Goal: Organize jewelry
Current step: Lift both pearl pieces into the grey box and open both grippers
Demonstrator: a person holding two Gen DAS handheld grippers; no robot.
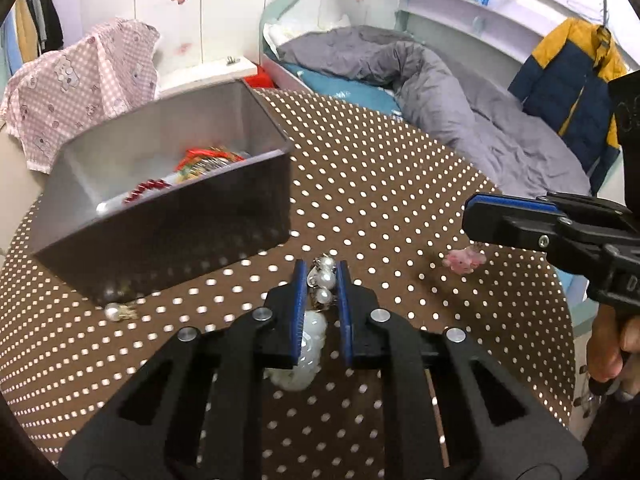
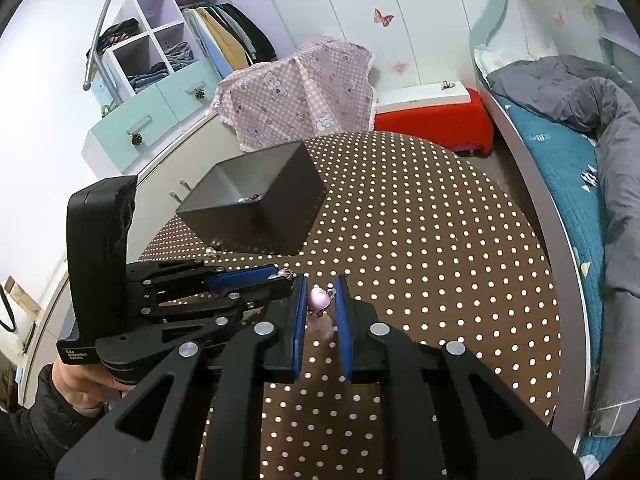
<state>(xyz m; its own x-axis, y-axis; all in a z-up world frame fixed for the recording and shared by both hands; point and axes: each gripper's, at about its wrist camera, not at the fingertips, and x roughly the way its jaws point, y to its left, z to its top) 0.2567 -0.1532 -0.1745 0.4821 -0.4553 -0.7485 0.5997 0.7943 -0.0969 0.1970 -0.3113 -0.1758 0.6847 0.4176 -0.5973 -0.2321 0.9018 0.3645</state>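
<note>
Left claw around pearl piece.

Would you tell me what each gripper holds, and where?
Left gripper: pearl piece, pinched across its pearls. Right gripper: pink charm, pinched by its sides.

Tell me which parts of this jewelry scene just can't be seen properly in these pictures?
- Box contents: right wrist view, near wall hides nearly all.
- Pearl piece: left wrist view, left gripper fingers cover its sides; full shape unclear.
- Pink charm: right wrist view, right gripper fingers hide its sides.
- Pearl earring: left wrist view, blurred.
</note>
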